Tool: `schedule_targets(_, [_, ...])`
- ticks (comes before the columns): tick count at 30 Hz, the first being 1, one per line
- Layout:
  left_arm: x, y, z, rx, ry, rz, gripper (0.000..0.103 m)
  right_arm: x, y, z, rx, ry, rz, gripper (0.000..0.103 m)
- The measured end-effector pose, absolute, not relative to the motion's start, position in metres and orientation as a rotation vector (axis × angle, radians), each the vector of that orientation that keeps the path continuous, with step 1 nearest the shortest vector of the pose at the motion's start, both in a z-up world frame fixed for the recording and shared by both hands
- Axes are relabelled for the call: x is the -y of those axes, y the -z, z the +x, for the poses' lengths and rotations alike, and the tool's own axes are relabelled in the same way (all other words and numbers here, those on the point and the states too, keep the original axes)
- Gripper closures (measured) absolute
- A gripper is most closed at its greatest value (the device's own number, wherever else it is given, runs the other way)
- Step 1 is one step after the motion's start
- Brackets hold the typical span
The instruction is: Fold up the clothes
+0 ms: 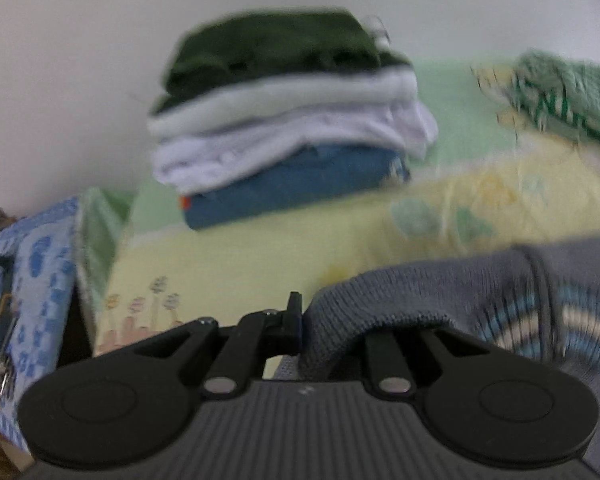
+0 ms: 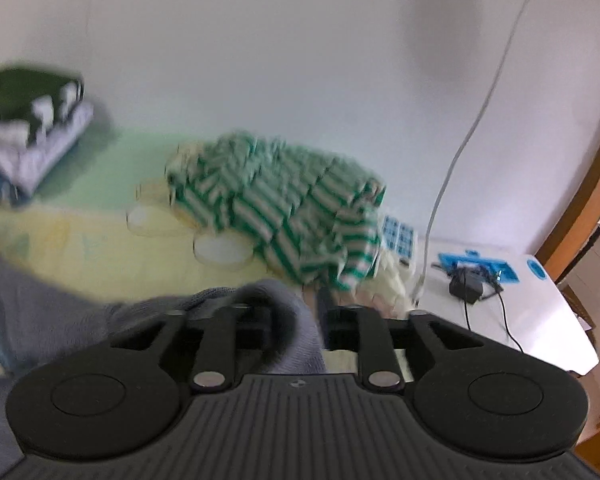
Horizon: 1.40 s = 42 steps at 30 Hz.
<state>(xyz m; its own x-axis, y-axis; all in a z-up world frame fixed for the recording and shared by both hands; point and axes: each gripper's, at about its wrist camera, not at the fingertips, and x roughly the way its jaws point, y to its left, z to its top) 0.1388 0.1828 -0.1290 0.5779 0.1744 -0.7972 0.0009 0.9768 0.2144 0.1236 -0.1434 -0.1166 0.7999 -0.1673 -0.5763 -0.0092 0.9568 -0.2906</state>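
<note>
A grey knit sweater (image 1: 500, 292) with blue and white stripes lies on the bed close in front of me. In the left wrist view its ribbed edge is pinched in my left gripper (image 1: 306, 320), whose jaws stand nearly together; the knit hides the right finger. In the right wrist view the same sweater (image 2: 40, 320) bunches over the left finger of my right gripper (image 2: 296, 312). Its right finger stands a little apart from the cloth, so the jaws look open around it.
A stack of folded clothes (image 1: 288, 120), dark green on top, stands by the wall. A crumpled green-striped garment (image 2: 284, 200) lies on the yellow-green sheet (image 2: 80, 240). To the right stands a white table (image 2: 540, 320) with a charger; to the left hangs a blue patterned cloth (image 1: 40, 260).
</note>
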Motion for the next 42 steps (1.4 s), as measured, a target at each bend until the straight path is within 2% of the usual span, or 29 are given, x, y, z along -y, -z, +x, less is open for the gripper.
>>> schedule_targets(3, [-0.19, 0.13, 0.133, -0.943, -0.014, 0.219, 0.083, 0.145, 0.123, 0.12, -0.694, 0.095, -0.316, 0.065])
schedule_targets(4, [-0.193, 0.127, 0.128, -0.935, 0.018, 0.224, 0.077, 0.149, 0.122, 0.114, -0.704, 0.086, -0.299, 0.063])
schedule_targets(5, [-0.197, 0.123, 0.122, -0.927, 0.049, 0.23, 0.067, 0.154, 0.12, 0.106, -0.72, 0.076, -0.27, 0.057])
schedule_targets(6, [-0.202, 0.118, 0.114, -0.915, 0.075, 0.235, 0.06, 0.161, 0.118, 0.097, -0.738, 0.067, -0.227, 0.053])
schedule_targets(7, [-0.204, 0.114, 0.103, -0.902, 0.095, 0.239, 0.049, 0.167, 0.115, 0.088, -0.756, 0.058, -0.185, 0.051])
schedule_targets(8, [-0.205, 0.109, 0.092, -0.89, 0.114, 0.244, 0.046, 0.173, 0.113, 0.079, -0.774, 0.049, -0.141, 0.05])
schedule_targets(13, [-0.206, 0.085, 0.036, -0.829, 0.204, 0.27, 0.047, 0.182, 0.125, 0.048, -0.839, 0.005, -0.02, 0.049])
schedule_targets(19, [-0.154, 0.081, -0.002, -0.823, 0.27, 0.243, 0.047, 0.164, 0.149, 0.061, -0.875, -0.077, -0.029, 0.051])
schedule_targets(22, [-0.109, 0.092, -0.005, -0.815, 0.296, 0.292, 0.047, 0.164, 0.158, 0.07, -0.893, -0.093, 0.002, 0.057])
schedule_targets(24, [-0.076, 0.102, 0.0, -0.782, 0.293, 0.379, 0.048, 0.163, 0.16, 0.071, -0.877, -0.083, -0.002, 0.079])
schedule_targets(26, [-0.055, 0.11, 0.011, -0.762, 0.285, 0.405, 0.048, 0.164, 0.158, 0.072, -0.868, -0.087, -0.034, 0.094])
schedule_targets(28, [-0.038, 0.119, 0.023, -0.75, 0.264, 0.432, 0.05, 0.172, 0.154, 0.075, -0.856, -0.09, -0.022, 0.096])
schedule_targets(30, [-0.034, 0.127, 0.037, -0.765, 0.213, 0.441, 0.061, 0.183, 0.146, 0.078, -0.821, -0.08, -0.003, 0.097])
schedule_targets(32, [-0.03, 0.135, 0.051, -0.781, 0.161, 0.446, 0.085, 0.192, 0.133, 0.079, -0.757, -0.052, -0.016, 0.098])
schedule_targets(36, [-0.035, 0.134, 0.073, -0.771, 0.074, 0.39, 0.087, 0.209, 0.104, 0.081, -0.605, 0.042, -0.081, 0.098])
schedule_targets(39, [-0.039, 0.129, 0.096, -0.74, 0.011, 0.368, 0.093, 0.226, 0.088, 0.088, -0.527, 0.129, -0.125, 0.098])
schedule_targets(42, [-0.048, 0.12, 0.117, -0.735, -0.011, 0.324, 0.093, 0.234, 0.093, 0.105, -0.604, 0.186, -0.194, 0.096])
